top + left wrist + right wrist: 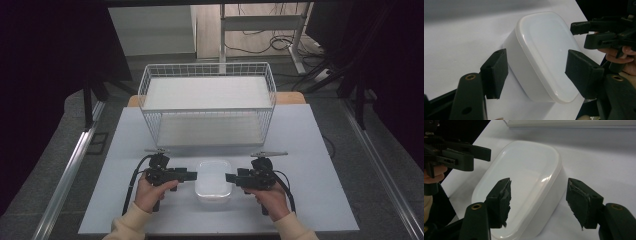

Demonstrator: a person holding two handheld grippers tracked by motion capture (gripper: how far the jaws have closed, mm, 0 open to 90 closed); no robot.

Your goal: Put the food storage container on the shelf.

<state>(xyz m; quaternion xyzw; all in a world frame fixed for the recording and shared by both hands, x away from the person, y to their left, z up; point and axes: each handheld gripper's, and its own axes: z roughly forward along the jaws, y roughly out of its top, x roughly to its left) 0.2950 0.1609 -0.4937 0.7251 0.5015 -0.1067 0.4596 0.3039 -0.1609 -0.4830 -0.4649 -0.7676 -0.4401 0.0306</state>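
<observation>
The left tool (536, 72) stands open astride a white lidded box (544, 55) on the table (454, 45).

Near end of white lidded box (524, 195) cut off by bottom edge in right gripper view; one long side masked there by jaw pad. Lower corner of box masked by right-hand pad in left gripper view. Contents not discernible through closed lid. Forearms cut off at bottom of high view. Pad contact with box undeterminable from above.
</observation>
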